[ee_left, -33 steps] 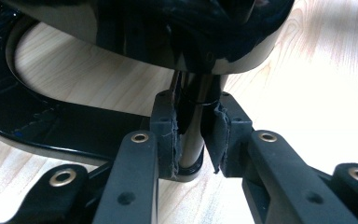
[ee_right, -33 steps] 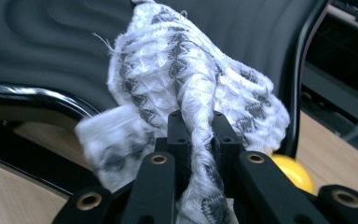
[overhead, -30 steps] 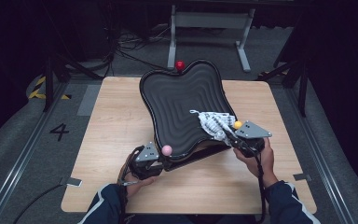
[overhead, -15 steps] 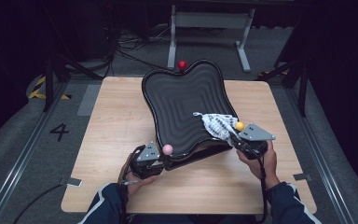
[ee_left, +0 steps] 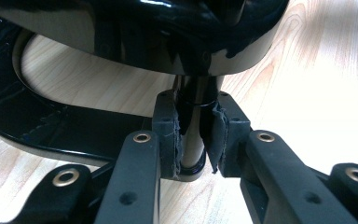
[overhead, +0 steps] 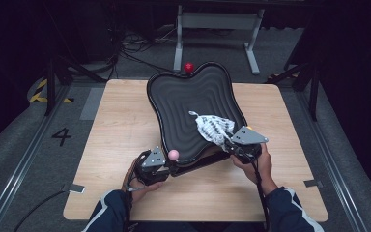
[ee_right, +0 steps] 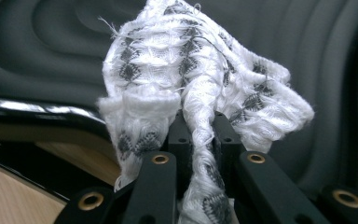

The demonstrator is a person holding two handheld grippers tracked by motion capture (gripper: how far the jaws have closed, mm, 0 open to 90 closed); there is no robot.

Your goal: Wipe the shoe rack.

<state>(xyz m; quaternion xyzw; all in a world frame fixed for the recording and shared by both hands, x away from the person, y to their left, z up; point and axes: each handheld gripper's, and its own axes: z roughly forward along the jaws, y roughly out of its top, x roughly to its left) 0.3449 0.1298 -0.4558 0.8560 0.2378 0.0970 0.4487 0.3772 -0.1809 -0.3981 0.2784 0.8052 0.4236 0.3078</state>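
A glossy black tray (overhead: 183,106) with a wavy rippled surface sits tilted on a black stand on the wooden table (overhead: 121,121). My left gripper (overhead: 166,166) is at the tray's near left corner. In the left gripper view it (ee_left: 196,102) is shut on a black post (ee_left: 193,140) under the tray. A white cloth with a grey pattern (overhead: 215,126) lies bunched on the tray's right side, and my right gripper (overhead: 229,145) is shut on it. The right gripper view shows the cloth (ee_right: 191,70) pinched between the jaws (ee_right: 203,123) above the rippled surface (ee_right: 51,42).
Small balls sit at the tray's rim: a red one (overhead: 188,66) at the far edge and a pink one (overhead: 173,154) by my left gripper. The stand's curved black base (ee_left: 37,126) rests on the table. A grey metal frame (overhead: 217,24) stands on the floor beyond.
My right gripper has slid a little to the left across the tray with the cloth in it. The left gripper has kept still on the post.
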